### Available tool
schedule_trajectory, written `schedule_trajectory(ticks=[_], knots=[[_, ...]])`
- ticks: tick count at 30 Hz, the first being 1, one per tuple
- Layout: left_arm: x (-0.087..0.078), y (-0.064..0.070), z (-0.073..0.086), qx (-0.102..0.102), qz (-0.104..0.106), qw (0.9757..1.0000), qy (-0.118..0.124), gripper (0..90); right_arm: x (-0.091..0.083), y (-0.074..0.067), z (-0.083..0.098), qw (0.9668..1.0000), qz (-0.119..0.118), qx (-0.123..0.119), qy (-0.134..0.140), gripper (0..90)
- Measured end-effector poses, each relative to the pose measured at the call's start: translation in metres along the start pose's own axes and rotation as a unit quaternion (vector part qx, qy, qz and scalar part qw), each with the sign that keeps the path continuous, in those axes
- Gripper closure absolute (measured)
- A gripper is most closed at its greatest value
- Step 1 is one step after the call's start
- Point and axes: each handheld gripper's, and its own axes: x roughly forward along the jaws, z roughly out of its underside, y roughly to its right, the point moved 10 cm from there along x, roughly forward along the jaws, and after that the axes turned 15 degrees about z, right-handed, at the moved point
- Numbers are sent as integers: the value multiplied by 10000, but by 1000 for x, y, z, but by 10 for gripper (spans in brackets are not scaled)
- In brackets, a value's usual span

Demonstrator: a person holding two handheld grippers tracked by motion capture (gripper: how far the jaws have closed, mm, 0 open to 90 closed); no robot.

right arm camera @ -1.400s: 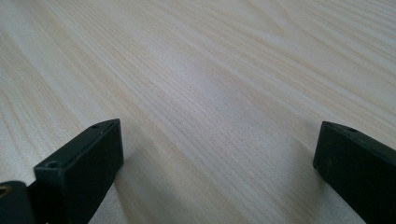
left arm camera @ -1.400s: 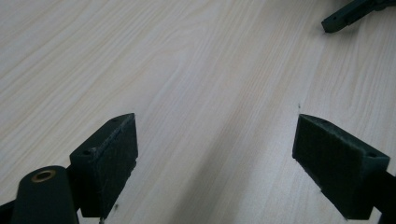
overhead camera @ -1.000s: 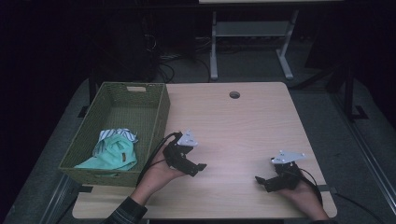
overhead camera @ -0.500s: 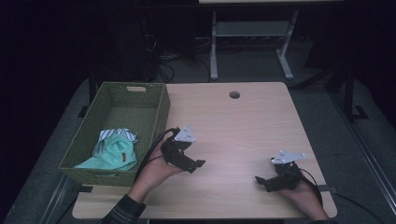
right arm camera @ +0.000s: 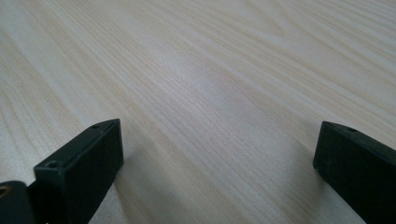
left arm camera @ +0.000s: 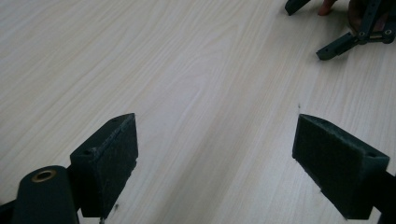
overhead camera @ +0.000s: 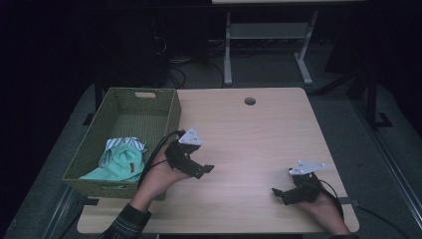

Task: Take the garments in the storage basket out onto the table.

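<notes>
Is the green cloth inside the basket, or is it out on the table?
Inside. The green cloth lies crumpled at the near end of the woven basket, within its walls, and no part of it hangs over the rim.

The left hand-held gripper [overhead camera: 199,168] has drifted slightly toward the basket [overhead camera: 87,172] (jaws wide apart, nothing between them) over the bench [overhead camera: 259,134].

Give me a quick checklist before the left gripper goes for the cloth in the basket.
1. Left gripper open: ok, jaws wide apart, nothing between them.
2. Right gripper open: ok, jaws apart, nothing held.
3. Cloth reachable: ok, it lies uncovered in the near end of the basket.
4. Left gripper aimed at the cloth: not ok, it points across the table, away from the basket.
5. Right gripper out of the way: ok, at the table's near right.
</notes>
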Motion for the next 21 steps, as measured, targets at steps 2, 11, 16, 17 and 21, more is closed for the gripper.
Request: schedule_trajectory(ticks=[2,11,16,17,21], knots=[[-2,-1,0,17,-3,10000,-22,138,0,0,0,10000,2,-5,5,14],[-10,-4,-2,18,-1,10000,-18,138,0,0,0,10000,1,-6,8,14],[-18,-7,-1,30,-82,10000,-25,138,0,0,0,10000,1,-6,7,14],[-20,-8,0,25,-106,9999,0,139,0,0,0,10000,2,-4,6,14],[-25,-11,4,-13,-137,9999,18,139,0,0,0,10000,2,-5,7,14]])
